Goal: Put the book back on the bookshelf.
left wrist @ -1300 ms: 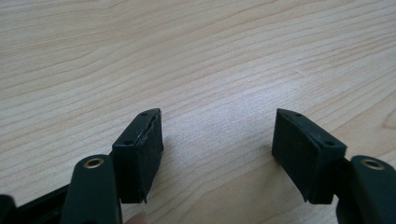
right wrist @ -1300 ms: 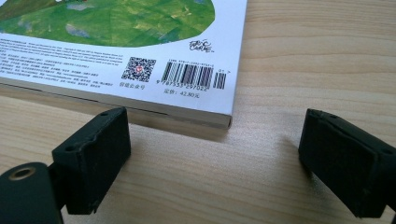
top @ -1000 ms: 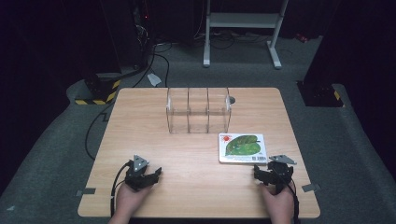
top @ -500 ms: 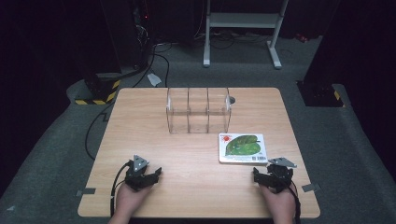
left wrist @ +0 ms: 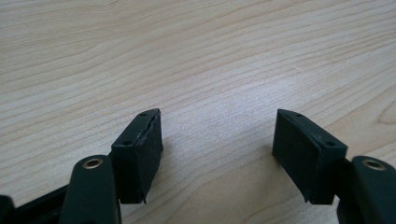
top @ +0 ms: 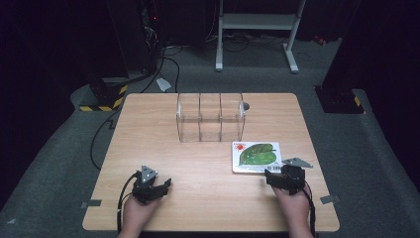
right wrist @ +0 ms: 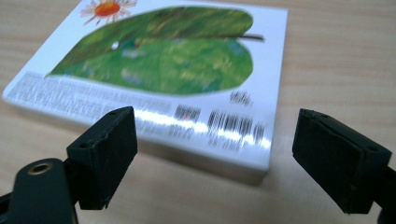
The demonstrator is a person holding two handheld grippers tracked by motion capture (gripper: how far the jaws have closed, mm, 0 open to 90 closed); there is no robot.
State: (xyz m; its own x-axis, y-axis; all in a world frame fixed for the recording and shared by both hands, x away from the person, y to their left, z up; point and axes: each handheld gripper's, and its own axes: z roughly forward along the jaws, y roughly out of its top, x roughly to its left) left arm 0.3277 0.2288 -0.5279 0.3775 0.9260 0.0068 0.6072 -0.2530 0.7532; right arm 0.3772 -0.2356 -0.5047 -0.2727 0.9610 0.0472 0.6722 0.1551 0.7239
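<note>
From the high view, a pale wooden worktop (top: 163,148) stands on grey carpet in a dark room. A clear plastic rack (top: 210,116) with three upright compartments stands near the far edge, about midway along it. A flat picture book (top: 257,157), white with a large green leaf and a small red sun on its cover, lies face up toward the right edge, nearer the front than the rack and well apart from it. The person's left hand holds the left gripper (top: 157,185) near the front left corner, resting low over bare wood. The right hand holds the right gripper (top: 277,179) near the front right, just beside the book's near right corner.

In the left gripper view, the left gripper (left wrist: 217,151) has its two black jaws spread wide, with nothing but wood grain between them.

In the right gripper view, the right gripper (right wrist: 215,156) is open, its jaws having just been closing a little; they stand on either side of the book's (right wrist: 168,70) near edge, where the barcode is printed, without pressing on it. The book lies flat on the worktop (right wrist: 336,56).
</note>
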